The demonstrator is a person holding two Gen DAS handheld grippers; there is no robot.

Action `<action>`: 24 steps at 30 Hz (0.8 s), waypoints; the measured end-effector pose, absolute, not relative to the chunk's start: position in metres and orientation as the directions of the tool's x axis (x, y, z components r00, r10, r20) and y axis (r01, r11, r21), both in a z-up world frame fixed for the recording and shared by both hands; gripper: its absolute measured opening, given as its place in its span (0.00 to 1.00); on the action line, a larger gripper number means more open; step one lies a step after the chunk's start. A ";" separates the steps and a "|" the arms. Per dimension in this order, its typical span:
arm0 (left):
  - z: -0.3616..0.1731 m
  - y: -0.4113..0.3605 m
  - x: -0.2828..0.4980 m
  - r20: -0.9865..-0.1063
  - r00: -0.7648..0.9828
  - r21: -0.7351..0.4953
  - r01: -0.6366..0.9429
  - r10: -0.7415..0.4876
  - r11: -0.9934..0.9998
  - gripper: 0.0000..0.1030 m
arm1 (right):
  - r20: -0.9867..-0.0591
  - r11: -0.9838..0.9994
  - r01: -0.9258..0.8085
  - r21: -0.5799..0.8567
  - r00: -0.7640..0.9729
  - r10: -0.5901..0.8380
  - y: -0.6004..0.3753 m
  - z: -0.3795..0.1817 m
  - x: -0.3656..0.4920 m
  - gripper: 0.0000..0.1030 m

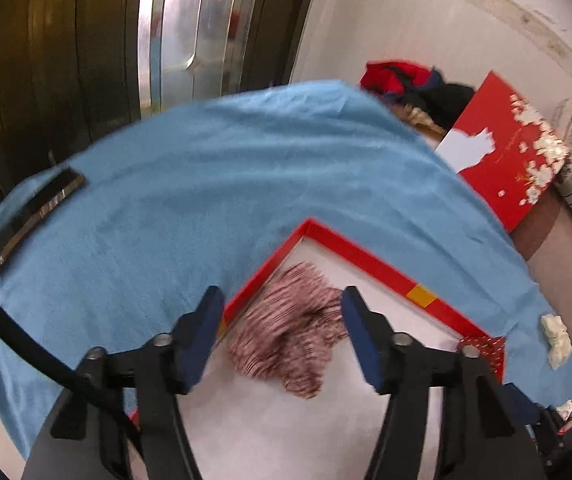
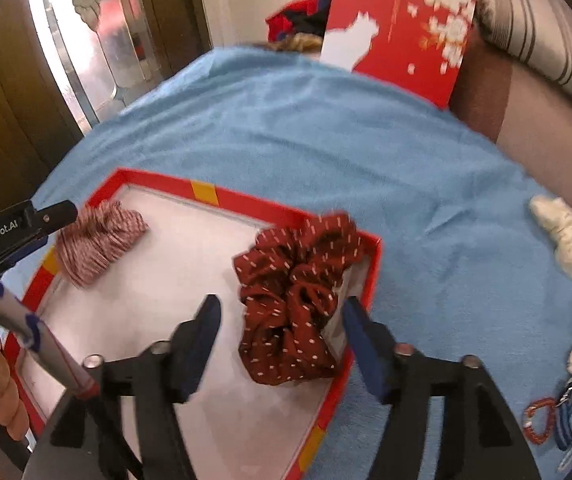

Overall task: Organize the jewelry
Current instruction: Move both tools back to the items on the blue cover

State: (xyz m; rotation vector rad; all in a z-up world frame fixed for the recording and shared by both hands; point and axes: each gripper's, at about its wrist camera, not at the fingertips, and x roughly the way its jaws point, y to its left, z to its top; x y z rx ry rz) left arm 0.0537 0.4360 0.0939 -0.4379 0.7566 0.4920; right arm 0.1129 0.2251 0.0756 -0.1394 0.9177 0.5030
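A blue terry cloth (image 2: 325,140) covers the table, bearing a shallow red-rimmed white-floored cardboard box (image 2: 206,196). Inside, a dark red dotted fabric scrunchie (image 2: 289,300) lies at the box's 3 o'clock, a pink striped scrunchie (image 1: 286,320) at 10 o'clock. The right gripper (image 2: 282,340) and left gripper (image 1: 280,330) hover above them, jaws apart, empty. Lifting straight up would likely avoid snagging.
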 end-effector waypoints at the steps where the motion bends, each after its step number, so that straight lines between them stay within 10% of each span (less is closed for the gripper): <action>1: 0.099 0.434 0.051 -0.724 0.635 -0.193 -0.561 0.269 0.805 0.65 | -0.782 0.874 -0.477 0.098 0.506 0.364 0.221 0.082 0.110 0.68; 24: 0.107 0.177 0.012 -0.736 0.656 -0.216 0.011 -0.170 0.976 0.66 | -0.783 0.986 0.038 0.160 0.613 0.103 -0.159 0.088 -0.019 0.73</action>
